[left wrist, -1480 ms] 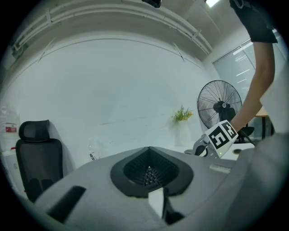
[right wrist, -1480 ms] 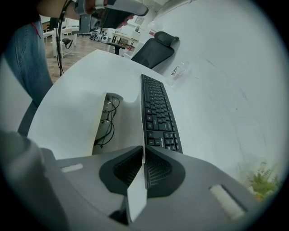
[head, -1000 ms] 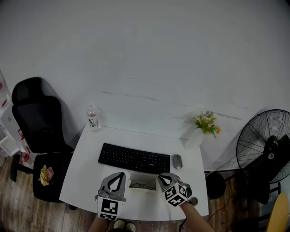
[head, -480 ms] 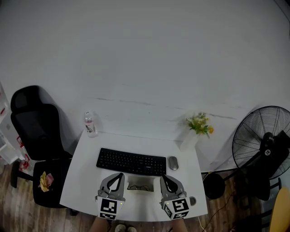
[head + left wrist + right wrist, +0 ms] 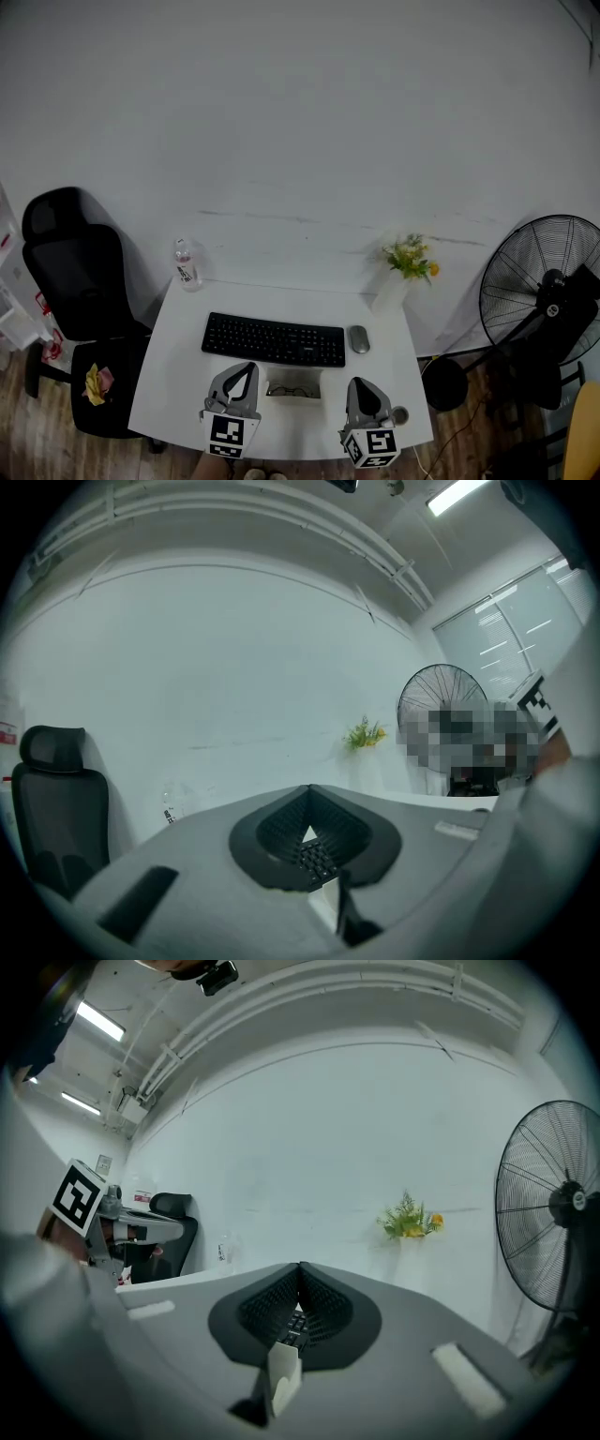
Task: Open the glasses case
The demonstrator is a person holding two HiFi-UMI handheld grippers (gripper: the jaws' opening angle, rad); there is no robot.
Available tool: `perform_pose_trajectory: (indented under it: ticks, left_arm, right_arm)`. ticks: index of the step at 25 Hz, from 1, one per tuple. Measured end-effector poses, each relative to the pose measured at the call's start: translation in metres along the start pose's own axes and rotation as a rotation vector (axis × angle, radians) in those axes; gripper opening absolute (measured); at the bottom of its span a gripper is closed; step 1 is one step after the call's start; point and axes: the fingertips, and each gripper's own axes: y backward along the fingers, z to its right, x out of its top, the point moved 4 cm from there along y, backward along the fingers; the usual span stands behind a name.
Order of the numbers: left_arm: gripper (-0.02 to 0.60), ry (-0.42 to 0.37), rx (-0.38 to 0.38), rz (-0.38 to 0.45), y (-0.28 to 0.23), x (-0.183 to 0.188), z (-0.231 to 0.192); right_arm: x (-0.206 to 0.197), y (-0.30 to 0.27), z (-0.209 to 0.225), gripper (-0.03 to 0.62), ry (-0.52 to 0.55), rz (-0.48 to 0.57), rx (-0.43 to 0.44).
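Observation:
The glasses case (image 5: 293,382) lies open near the front edge of the white desk (image 5: 173,394), with dark-framed glasses inside it. My left gripper (image 5: 250,366) hovers just left of the case, its fingers meeting at the tip with nothing between them. My right gripper (image 5: 359,382) hangs a short way right of the case, apart from it, also shut and empty. In the left gripper view the left gripper (image 5: 309,787) points level over the desk toward the wall. The right gripper (image 5: 300,1265) in its own view points the same way.
A black keyboard (image 5: 274,339) lies just behind the case, with a grey mouse (image 5: 358,338) at its right. A water bottle (image 5: 186,263) stands at the back left, a vase of flowers (image 5: 403,262) at the back right. An office chair (image 5: 70,272) stands left, a fan (image 5: 539,291) right.
My right gripper has left the case's right end, drawn back toward the desk's front right and rolled upright. The left gripper has stayed put.

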Motion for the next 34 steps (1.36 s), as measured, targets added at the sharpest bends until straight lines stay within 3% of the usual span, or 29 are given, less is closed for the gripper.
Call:
perform_pose_trajectory:
  ticks: [34]
  left_arm:
    - [0.008, 0.002, -0.002, -0.017, -0.001, -0.007, -0.003]
  right_arm:
    - [0.014, -0.011, -0.004, 0.006, 0.012, 0.020, 0.002]
